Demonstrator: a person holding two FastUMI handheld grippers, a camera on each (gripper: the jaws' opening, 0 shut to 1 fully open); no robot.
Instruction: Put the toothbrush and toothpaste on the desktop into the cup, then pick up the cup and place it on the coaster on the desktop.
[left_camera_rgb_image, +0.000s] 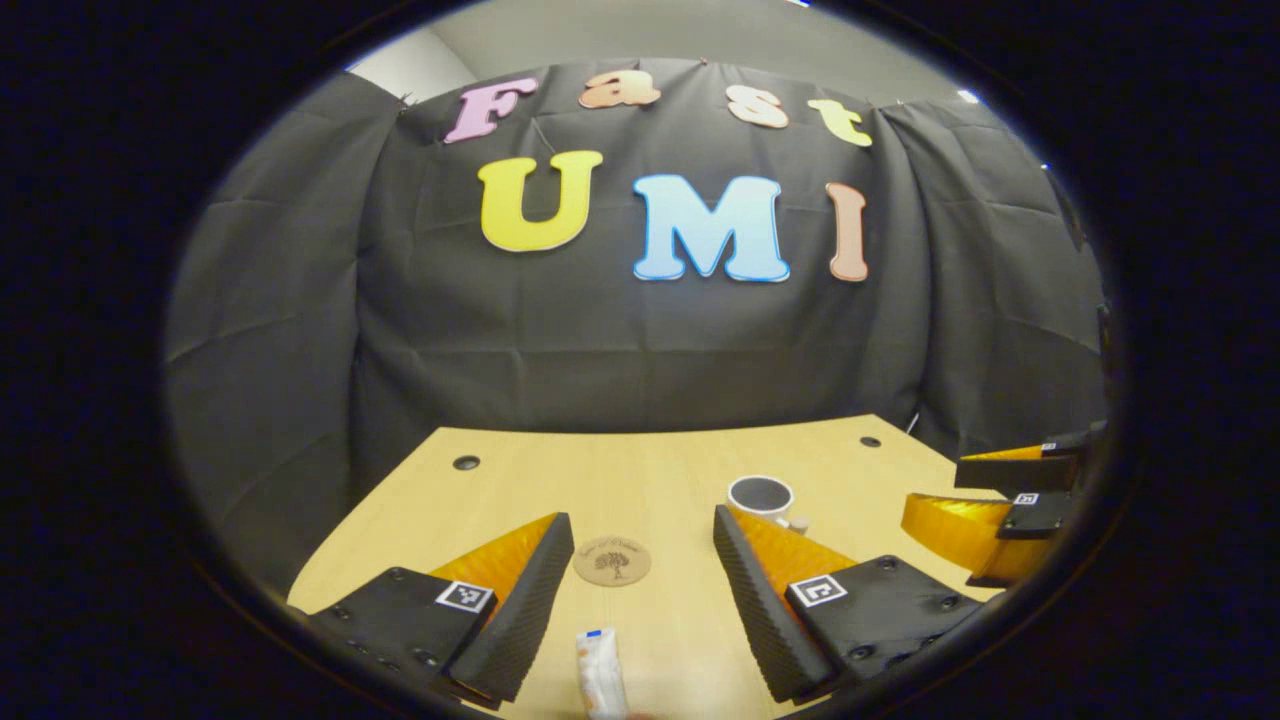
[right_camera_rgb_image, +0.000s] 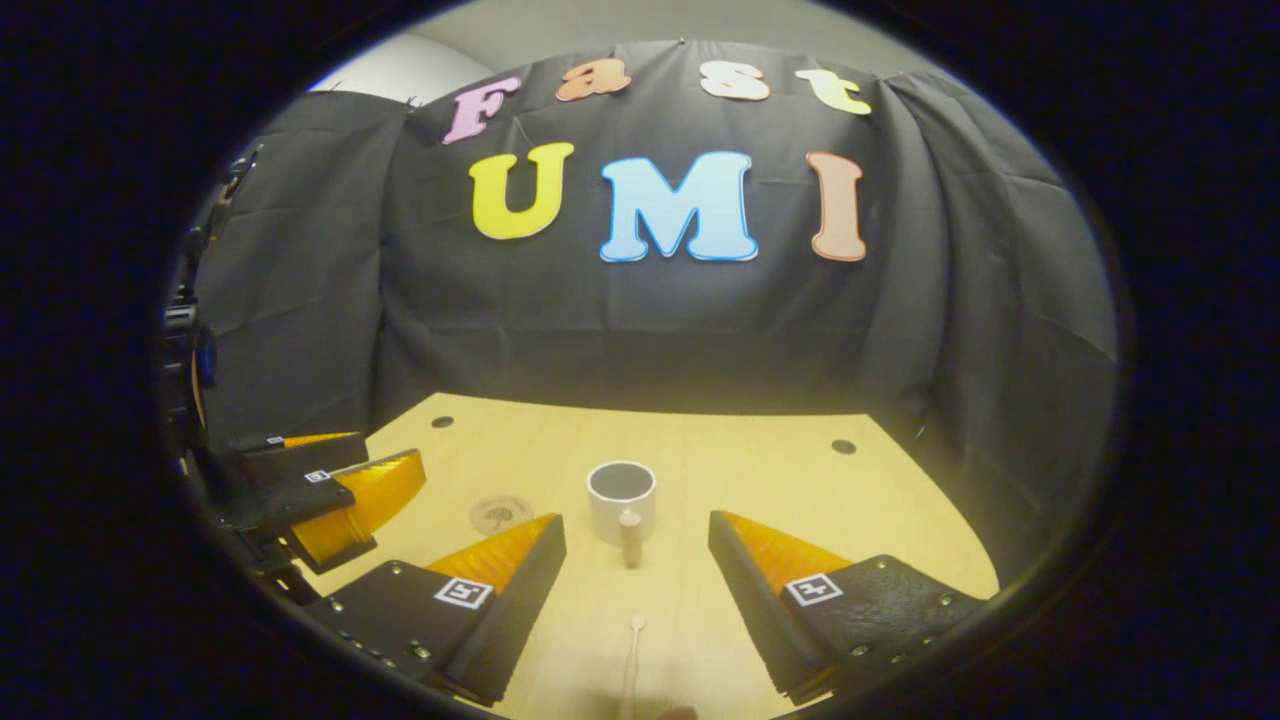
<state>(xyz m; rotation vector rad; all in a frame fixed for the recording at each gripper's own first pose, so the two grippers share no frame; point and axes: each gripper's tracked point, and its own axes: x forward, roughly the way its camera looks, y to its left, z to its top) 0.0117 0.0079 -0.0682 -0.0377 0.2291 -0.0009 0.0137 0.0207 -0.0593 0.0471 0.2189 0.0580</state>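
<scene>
In the left gripper view, my left gripper (left_camera_rgb_image: 640, 600) is open above the wooden desktop (left_camera_rgb_image: 650, 470). A white toothpaste tube (left_camera_rgb_image: 600, 675) lies on the desk low between its fingers, untouched. The round brown coaster (left_camera_rgb_image: 612, 560) sits just beyond it. The white cup (left_camera_rgb_image: 760, 497) stands upright farther right. In the right gripper view, my right gripper (right_camera_rgb_image: 637, 600) is open and faces the cup (right_camera_rgb_image: 621, 495), which has a beige stub (right_camera_rgb_image: 630, 535) on its near side. A thin white toothbrush (right_camera_rgb_image: 632, 655) lies on the desk between the fingers. The coaster (right_camera_rgb_image: 501, 514) is to the left.
The right gripper (left_camera_rgb_image: 1000, 520) shows at the right edge of the left gripper view, and the left gripper (right_camera_rgb_image: 340, 495) at the left of the right gripper view. Small dark holes (left_camera_rgb_image: 466, 462) (right_camera_rgb_image: 843, 446) mark the desk's back corners. The black cloth wall stands behind the desk.
</scene>
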